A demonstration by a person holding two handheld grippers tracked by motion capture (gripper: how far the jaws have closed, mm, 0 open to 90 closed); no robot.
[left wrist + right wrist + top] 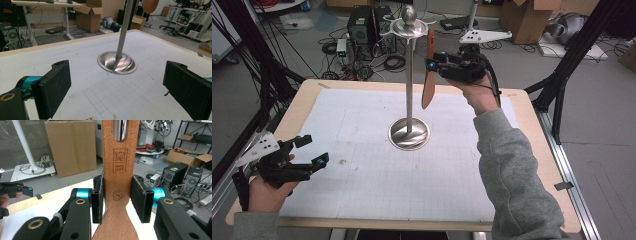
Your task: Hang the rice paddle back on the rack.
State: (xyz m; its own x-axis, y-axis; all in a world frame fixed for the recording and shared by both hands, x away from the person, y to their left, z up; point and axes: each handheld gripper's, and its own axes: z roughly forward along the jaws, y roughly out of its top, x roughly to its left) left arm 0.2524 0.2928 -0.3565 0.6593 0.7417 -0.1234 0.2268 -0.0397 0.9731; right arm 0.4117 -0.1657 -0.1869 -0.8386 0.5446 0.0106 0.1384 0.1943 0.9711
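Wooden spatula [120, 182] stamped, pinched between right gripper [121, 200] jaws; left gripper [120, 87] jaws spread, empty

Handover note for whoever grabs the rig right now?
Right gripper: jaws closed on the handle of the wooden spatula, held up beside the metal stand. The handle's slot sits level with the stand's top hooks; I can't tell whether it hangs on one.
Left gripper: open, holding nothing, at the near left of the table.
Left: confirm the hang, then let go.
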